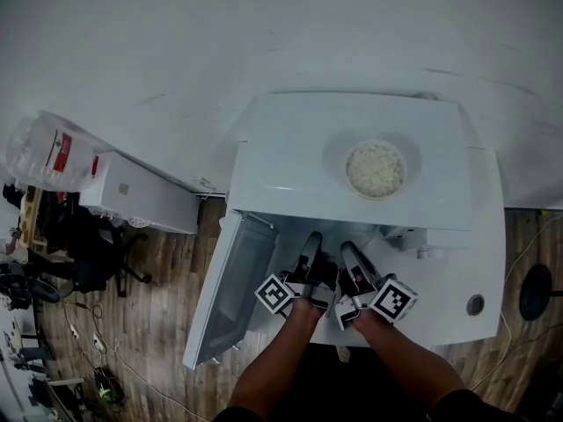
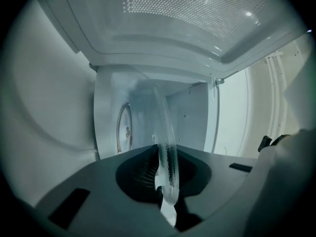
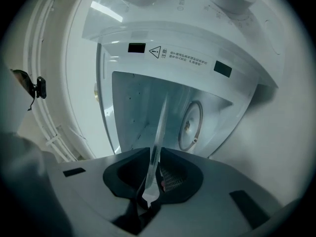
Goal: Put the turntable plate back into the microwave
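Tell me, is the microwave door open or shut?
Open. The microwave door stands swung out to the left, and both gripper views look straight into the cavity.

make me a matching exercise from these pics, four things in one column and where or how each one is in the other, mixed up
Things:
1. plate
2. bowl
3. door
4. ring

Places or states:
a. on top of the microwave
b. swung open
c. inside the microwave, untouched
d. clamped by the left hand-held gripper and the right hand-held gripper

Pairs: 1-d, 2-a, 3-b, 4-c
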Demonstrator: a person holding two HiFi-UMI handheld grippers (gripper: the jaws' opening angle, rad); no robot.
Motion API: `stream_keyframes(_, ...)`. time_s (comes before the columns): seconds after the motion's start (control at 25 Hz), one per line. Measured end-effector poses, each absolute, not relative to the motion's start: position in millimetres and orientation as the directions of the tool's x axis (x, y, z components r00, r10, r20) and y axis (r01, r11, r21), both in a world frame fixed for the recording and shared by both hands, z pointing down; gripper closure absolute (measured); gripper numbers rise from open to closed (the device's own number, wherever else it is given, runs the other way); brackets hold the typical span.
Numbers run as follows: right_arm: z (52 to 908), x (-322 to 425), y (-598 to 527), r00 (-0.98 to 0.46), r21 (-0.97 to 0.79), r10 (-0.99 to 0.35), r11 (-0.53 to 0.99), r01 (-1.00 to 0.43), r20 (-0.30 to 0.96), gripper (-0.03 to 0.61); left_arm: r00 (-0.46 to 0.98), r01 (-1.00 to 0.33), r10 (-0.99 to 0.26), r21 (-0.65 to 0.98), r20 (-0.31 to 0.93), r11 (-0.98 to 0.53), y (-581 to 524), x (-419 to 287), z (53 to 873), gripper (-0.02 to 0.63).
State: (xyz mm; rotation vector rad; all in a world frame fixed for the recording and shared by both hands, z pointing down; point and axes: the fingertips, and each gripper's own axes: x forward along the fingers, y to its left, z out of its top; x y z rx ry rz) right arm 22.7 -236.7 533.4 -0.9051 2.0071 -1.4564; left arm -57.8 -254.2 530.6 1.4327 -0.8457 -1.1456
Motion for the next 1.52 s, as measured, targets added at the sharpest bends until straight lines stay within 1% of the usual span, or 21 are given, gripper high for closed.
stream_keyframes(0.08, 534, 23, -243, -0.645, -0.958, -0.764, 0.198, -0.209, -0.017, 0.5, 0.298, 0.077, -0.934, 0.98, -0.197, -0.182, -263, -58, 534, 0.566)
stream_keyframes(0.36, 544, 26, -264, -0.591, -0.989, -0.805, 0.117, -0.085, -0.045, 0.517, 0.346, 0.04, -0.922, 0.985, -0.172, -0.169, -284, -52, 547, 0.566)
stream_keyframes(0.64, 550, 31, -278, -0.559, -0.985, -0.827, 0.138, -0.101, -0.058, 0.505, 0.374, 0.035, -0.92, 0.993, -0.12, -0.115, -298, -48, 558, 0.557)
stream_keyframes(0.88, 558, 32, -287, -0.525, -0.99, -0.85, 0.104, -0.094, -0.04, 0.502, 0.406, 0.035, -0.91, 0.996, -0.085, -0.077, -310, -46, 564, 0.555)
stream_keyframes(1.04, 562, 35, -289, -0.502, -0.994, -0.864, 0.085, -0.071, -0.038, 0.499, 0.432, 0.012, -0.9, 0.998, -0.062, -0.063, -315, -43, 563, 0.549)
stream_keyframes(1.2, 560, 36, -298, -0.478, -0.996, -0.877, 0.079, -0.044, -0.048, 0.488, 0.46, 0.003, -0.885, 0.997, -0.074, -0.082, -319, -42, 557, 0.514)
stream_keyframes(1.32, 560, 34, -300, -0.477, -0.997, -0.878, 0.073, -0.036, -0.047, 0.49, 0.45, 0.037, -0.887, 0.995, -0.099, -0.092, -319, -45, 552, 0.451)
stream_keyframes(1.4, 565, 34, -299, -0.471, -0.998, -0.881, 0.055, -0.029, -0.034, 0.495, 0.439, 0.043, -0.893, 0.995, -0.096, -0.086, -314, -49, 551, 0.423)
stream_keyframes(1.52, 571, 36, -301, -0.448, -0.999, -0.894, 0.035, -0.022, -0.021, 0.503, 0.445, 0.006, -0.893, 0.997, -0.069, -0.074, -297, -54, 556, 0.423)
